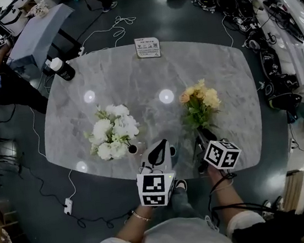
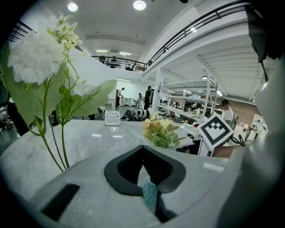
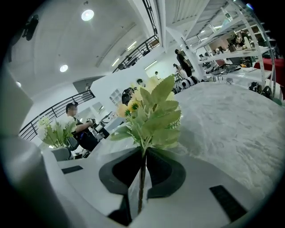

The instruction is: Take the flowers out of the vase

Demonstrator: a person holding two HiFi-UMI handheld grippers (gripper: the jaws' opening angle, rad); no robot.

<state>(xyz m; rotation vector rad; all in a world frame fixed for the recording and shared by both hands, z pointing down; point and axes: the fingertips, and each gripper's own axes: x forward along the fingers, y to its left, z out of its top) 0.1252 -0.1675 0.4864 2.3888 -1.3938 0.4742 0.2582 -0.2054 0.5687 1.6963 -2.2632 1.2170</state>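
R gripper (image 3: 142, 153) was clamped low on yellow bouquet (image 1: 199, 103) stems, frame centre-right: light, floppy, prob. best gripped there; L gripper (image 2: 143, 149) jaws together.

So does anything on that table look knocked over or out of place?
Nothing is spilled or broken. One oddity: the yellow bouquet has no vase visible under it; the right gripper pinches its stem. The white flowers stand upright.

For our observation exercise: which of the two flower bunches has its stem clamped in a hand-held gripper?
The yellow-and-peach flower bunch: its thin stem is pinched in the right hand-held gripper. The white flower bunch has no gripper on its stems.
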